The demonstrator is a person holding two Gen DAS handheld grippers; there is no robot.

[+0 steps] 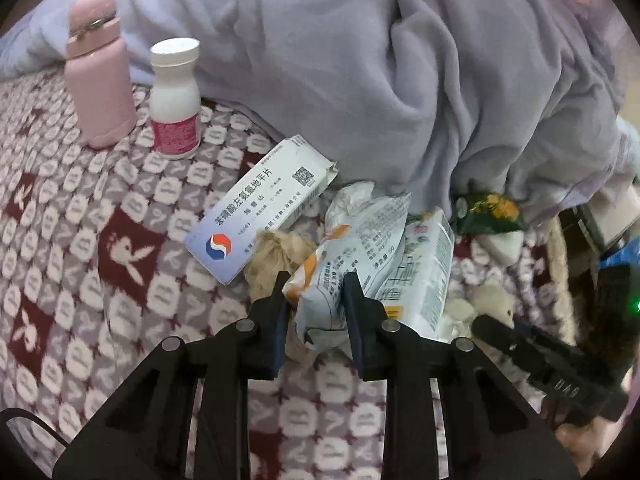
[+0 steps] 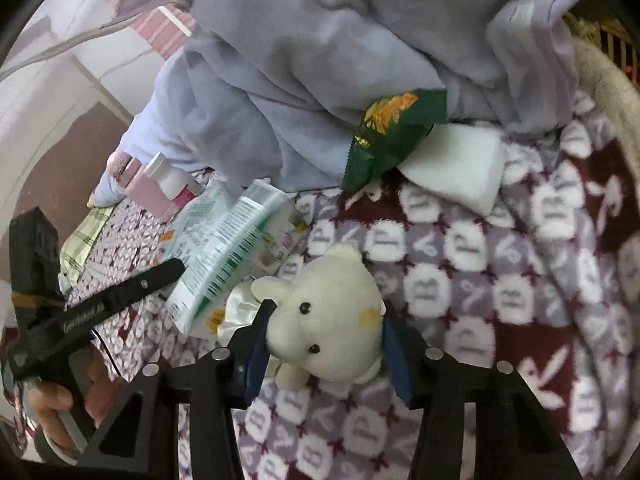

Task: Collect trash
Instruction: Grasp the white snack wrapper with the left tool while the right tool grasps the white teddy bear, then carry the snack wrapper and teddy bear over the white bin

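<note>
- Wrapper (image 1: 352,248) lay in the trash heap mid-blanket (image 1: 80,208), pinched at its near end by the left gripper (image 1: 316,280), jaws narrowed onto it.
- Crowded on every side: box (image 1: 260,204) and tissue (image 1: 276,252) left, second packet (image 1: 424,272) right, quilt (image 1: 360,60) behind.
- Bare blanket only toward the camera.
- Held a plush toy (image 2: 324,316) between the half-open jaws of the right gripper (image 2: 326,308), both pads touching.
- Green bag (image 2: 392,136) well apart, at the quilt's edge.

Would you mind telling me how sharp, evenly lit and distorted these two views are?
Left wrist: printing on the medicine box is crisp, light soft, rim vignetted and curved. Right wrist: plush toy is sharp, blanket smeared toward the edge.
</note>
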